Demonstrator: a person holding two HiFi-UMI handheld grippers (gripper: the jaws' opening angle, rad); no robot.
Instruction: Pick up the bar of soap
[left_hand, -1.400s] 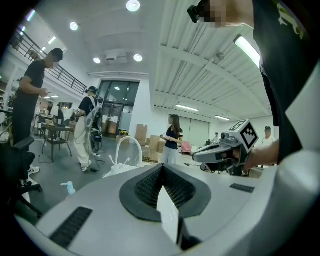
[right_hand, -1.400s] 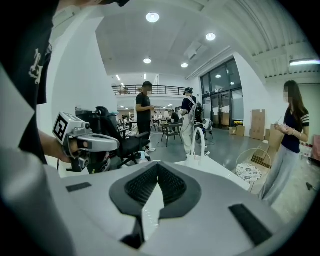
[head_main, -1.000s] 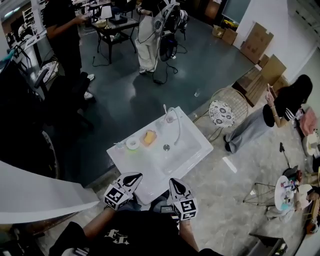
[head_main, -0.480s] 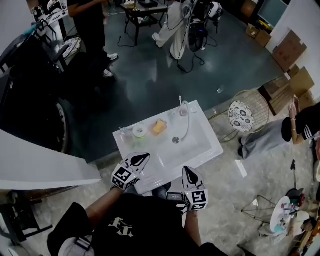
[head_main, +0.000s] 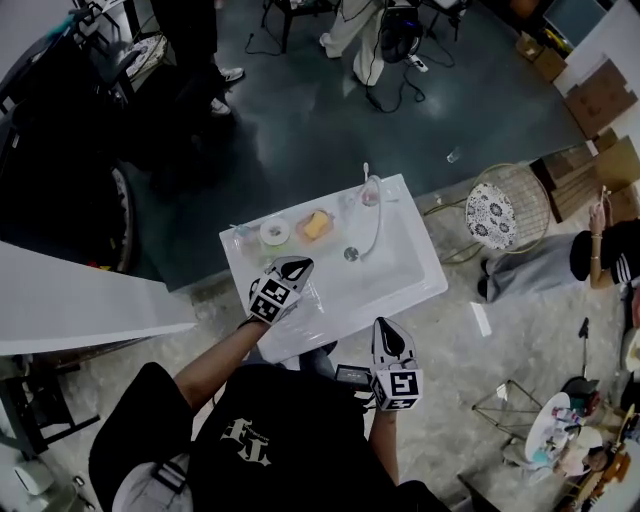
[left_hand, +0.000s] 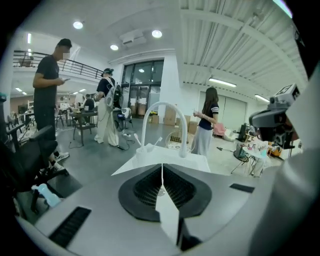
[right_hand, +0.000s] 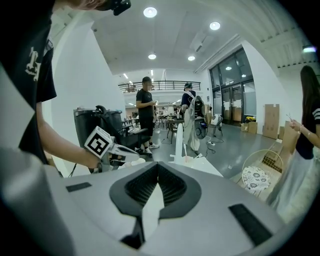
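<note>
**Washstand with soap on its rear ledge; both grippers closed**

A white, glossy, rectangular washstand (head_main: 425, 288) stands on a floor that is dark behind it and speckled grey in front. Its right half is a shallow sunken basin (head_main: 385, 270) with rounded corners. The basin holds only a small round metal drain (head_main: 351, 254), below a slim arched tap (head_main: 377, 222).

The left gripper (head_main: 299, 266) is grey with black ribbed pads. It hovers over the flat front-left part of the top, jaws pressed together with nothing between them. The right gripper (head_main: 385, 327) is of the same make. It hangs just off the front edge, near the person's body, jaws likewise together and pinching nothing.

On the rear ledge beside the tap, a pale cup (head_main: 370, 192) holds upright toothbrushes. Left of it lies the bar of soap (head_main: 316, 225), a yellow-orange rounded block, seemingly in a pale dish, though the head view is too coarse to be sure. It is well apart from both grippers. Just left of the soap sits a white ring-shaped object (head_main: 272, 232).
</note>
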